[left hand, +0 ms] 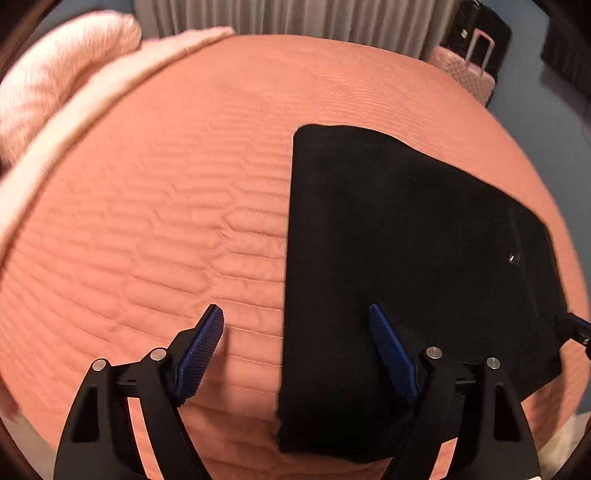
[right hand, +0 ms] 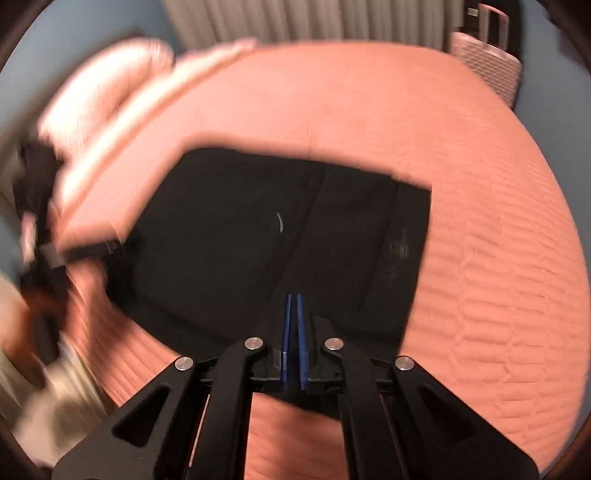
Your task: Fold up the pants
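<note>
Salmon-orange quilted bedspread (left hand: pixel 155 206) fills both your views; it covers the bed edge to edge, w/ stitched hexagon rows running across it. At the far-left end you've got a paler pink pillow (left hand: pixel 55 74) and a turned-back band of lighter fabric beside it. Behind the bed: grey pleated curtain (left hand: pixel 295 16), and a pink quilted suitcase (left hand: pixel 467 72) standing on the floor at the far-right corner.

Next down, the black pants (left hand: pixel 406 258): they lie flat on the bedspread as a compact folded block, straight edge on its left side, slanted edge on its right in your left wrist view. A small metal button or rivet (left hand: pixel 512 257) shows near that right side. In your right wrist view the same pants (right hand: pixel 258 240) sit mid-bed, w/ a seam line running down toward the camera.

Your left hand-held gripper (left hand: pixel 297 343) is spread wide, nothing between the blue pads; left finger is over bare bedspread, right finger over the pants, approx straddling the pants' left edge. Can't tell if either tip touches the cloth.

Your right hand-held gripper (right hand: pixel 294 332) is closed, blue pads together, sitting over the near part of the pants. Whether a bit of fabric is pinched between them isn't clear; view is blurred, so possibly not. The blurred dark shape at the left edge of that view looks like your other gripper.
</note>
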The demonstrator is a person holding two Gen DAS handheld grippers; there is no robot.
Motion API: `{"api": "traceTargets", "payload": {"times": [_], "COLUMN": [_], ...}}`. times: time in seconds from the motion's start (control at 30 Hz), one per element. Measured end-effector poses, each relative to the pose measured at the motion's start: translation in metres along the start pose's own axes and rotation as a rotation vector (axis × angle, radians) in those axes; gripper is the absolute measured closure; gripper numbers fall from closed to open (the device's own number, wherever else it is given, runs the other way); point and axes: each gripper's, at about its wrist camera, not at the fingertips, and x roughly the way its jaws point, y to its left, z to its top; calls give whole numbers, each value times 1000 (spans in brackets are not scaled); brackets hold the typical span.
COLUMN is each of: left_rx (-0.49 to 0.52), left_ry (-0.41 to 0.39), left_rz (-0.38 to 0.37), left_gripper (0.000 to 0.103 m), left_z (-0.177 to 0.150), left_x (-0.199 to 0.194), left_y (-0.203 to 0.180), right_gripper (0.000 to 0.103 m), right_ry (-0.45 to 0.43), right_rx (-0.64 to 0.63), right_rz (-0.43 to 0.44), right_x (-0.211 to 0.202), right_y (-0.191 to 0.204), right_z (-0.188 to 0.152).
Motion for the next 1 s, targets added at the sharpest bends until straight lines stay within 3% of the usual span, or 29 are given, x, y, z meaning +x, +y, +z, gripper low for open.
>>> {"api": "traceTargets", "payload": {"times": [0.03,0.1,0.17,0.27,0.33,0.43,0.5,0.6,0.67,0.8,0.9,0.97,1.0], "left_rx": [44,58,15,-3,50,147,112,-16,-19,31,22,28,30], "left_ry": [-8,6,-9,-77,-68,6,28,34,34,-2,-21,-36,-41], "left_rz": [28,54,87,53,7,42,25,-69,-94,-78,-88,-74,-69], "left_gripper": [22,23,27,26,25,25,24,21,20,19,18,18,18], "left_z": [-3,-8,-12,-12,-13,-21,-33,-36,-38,-38,-42,-42,-43], "left_x": [-2,-3,-20,-48,-46,-19,-6,3,5,6,7,6,7], "left_y": [-1,9,21,12,-9,-25,-24,-3,2,-1,2,1,0], "right_gripper": [103,103,97,97,97,97,97,97,97,97,97,100,100], "right_ry": [-16,-35,-87,-130,-141,-93,-6,35,63,16,128,187,169], "right_rx": [85,198,158,54,-7,-127,-182,-179,-193,-158,-219,-308,-290], "right_rz": [77,73,-35,74,139,200,194,225,236,211,261,209,192], "right_x": [0,-14,-35,-40,-26,20,62,84,100,113,142,171,175], "right_y": [-17,-28,-17,27,46,90,121,149,166,179,195,205,203], "right_z": [-11,-10,2,54,94,156,185,210,221,253,269,276,285]}}
